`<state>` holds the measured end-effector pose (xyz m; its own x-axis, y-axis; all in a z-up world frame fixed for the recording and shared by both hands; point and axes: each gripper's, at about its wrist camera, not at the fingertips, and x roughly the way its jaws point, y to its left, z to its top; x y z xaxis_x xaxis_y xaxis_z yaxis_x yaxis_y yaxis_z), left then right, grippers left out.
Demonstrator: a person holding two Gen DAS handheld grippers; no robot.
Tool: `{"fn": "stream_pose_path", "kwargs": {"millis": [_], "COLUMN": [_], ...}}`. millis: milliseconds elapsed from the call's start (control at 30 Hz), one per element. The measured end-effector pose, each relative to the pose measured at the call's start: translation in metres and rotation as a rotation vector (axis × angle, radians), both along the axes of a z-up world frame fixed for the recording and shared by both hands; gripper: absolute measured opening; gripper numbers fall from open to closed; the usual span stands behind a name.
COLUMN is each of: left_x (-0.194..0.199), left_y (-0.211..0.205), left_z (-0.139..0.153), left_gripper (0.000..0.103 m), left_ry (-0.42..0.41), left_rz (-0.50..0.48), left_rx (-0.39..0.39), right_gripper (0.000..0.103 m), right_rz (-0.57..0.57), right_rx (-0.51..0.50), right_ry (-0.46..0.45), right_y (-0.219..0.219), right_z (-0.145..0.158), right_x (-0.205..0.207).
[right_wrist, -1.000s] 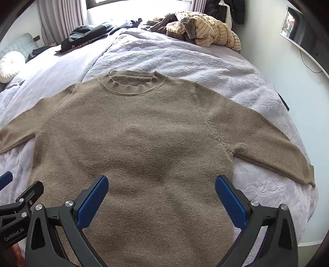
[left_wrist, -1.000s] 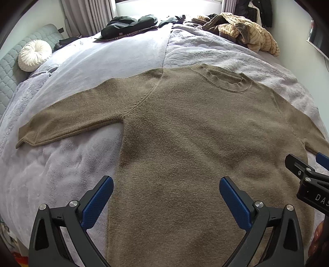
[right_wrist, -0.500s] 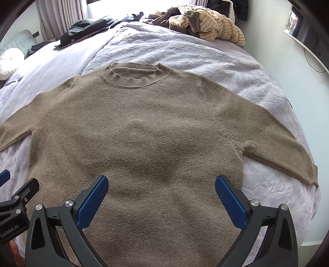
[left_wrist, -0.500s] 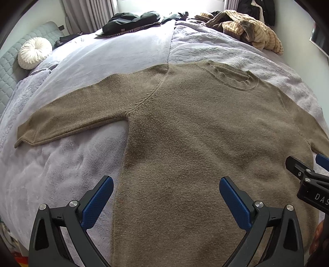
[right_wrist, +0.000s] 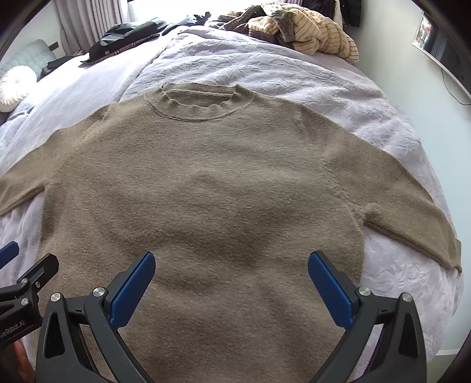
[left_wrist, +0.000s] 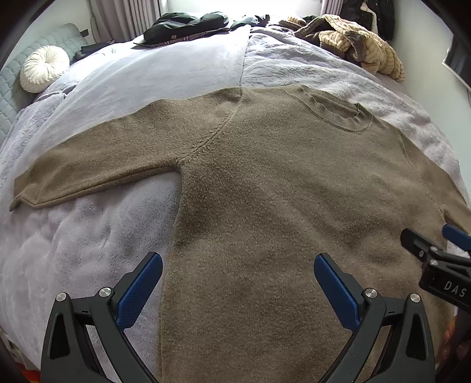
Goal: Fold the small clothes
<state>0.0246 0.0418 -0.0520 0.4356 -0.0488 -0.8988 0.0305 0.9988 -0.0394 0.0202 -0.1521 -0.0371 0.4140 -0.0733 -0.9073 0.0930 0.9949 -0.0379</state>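
The left claw (left_wrist: 238, 282) hangs wide apart, gripping nothing, above the brown sweater (left_wrist: 265, 191) spread flat on the bed (left_wrist: 88, 235); the right claw (right_wrist: 231, 280) gapes likewise empty over the sweater's lower body.

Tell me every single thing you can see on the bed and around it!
sweater: one, brown, spread flat on the bed with both sleeves out
blanket: one, pale lilac, covering the bed under the sweater
round cushion: one, white, far left by the headboard
headboard: one, grey-green quilted, far left
dark clothes: a pile, black, far end of the bed
striped clothes: a pile, cream and brown, far right corner of the bed
curtains: grey, behind the bed
left gripper: one, black with blue fingers, open above the sweater's lower left part
right gripper: one, black with blue fingers, open above the sweater's lower middle
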Motion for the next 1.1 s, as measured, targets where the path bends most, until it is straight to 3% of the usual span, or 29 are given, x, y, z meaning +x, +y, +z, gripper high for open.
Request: {"fn": "stream_pose_path", "kwargs": {"millis": [167,300,400,633,800,833,867,900,933,967,1000,1100], "left_x": [0.010,0.023,0.033,0.036,0.048,0.051,0.055,0.058,0.061,0.061,0.063,0.063], "left_y": [0.025,0.075,0.131,0.277,0.325,0.330,0.332,0.334,0.338,0.340,0.341,0.335], "left_z": [-0.001,-0.004,-0.010,-0.021,-0.034,-0.037,-0.039,-0.041,-0.042,-0.042,-0.040,-0.024], "left_gripper": [0.103,0.103,0.103,0.103,0.101,0.084,0.058,0.048,0.024,0.010,0.006,0.006], "left_ry": [-0.028,-0.067,-0.084,-0.157,-0.164,-0.171,-0.173,-0.166,-0.165,-0.177,-0.184,-0.248], "left_rz": [0.012,0.102,0.214,0.573,0.678,0.685,0.689,0.691,0.696,0.693,0.690,0.635], "left_rx": [-0.055,-0.089,-0.103,-0.111,-0.128,-0.129,-0.132,-0.138,-0.150,-0.169,-0.172,-0.183], "right_gripper": [0.103,0.103,0.103,0.103,0.103,0.103,0.103,0.103,0.103,0.103,0.103,0.103], "right_rz": [0.042,0.093,0.122,0.169,0.206,0.215,0.222,0.230,0.234,0.238,0.241,0.246], "right_rx": [0.124,0.152,0.149,0.144,0.138,0.139,0.139,0.138,0.138,0.139,0.142,0.160], "right_ry": [0.019,0.026,0.031,0.044,0.050,0.053,0.056,0.057,0.057,0.057,0.055,0.037], "right_y": [0.008,0.027,0.043,0.073,0.096,0.101,0.104,0.107,0.109,0.110,0.110,0.106], "right_z": [-0.009,-0.013,-0.015,-0.019,-0.021,-0.021,-0.021,-0.021,-0.020,-0.020,-0.019,-0.015], "right_x": [0.005,0.008,0.010,0.019,0.024,0.024,0.024,0.023,0.023,0.022,0.021,0.018]}}
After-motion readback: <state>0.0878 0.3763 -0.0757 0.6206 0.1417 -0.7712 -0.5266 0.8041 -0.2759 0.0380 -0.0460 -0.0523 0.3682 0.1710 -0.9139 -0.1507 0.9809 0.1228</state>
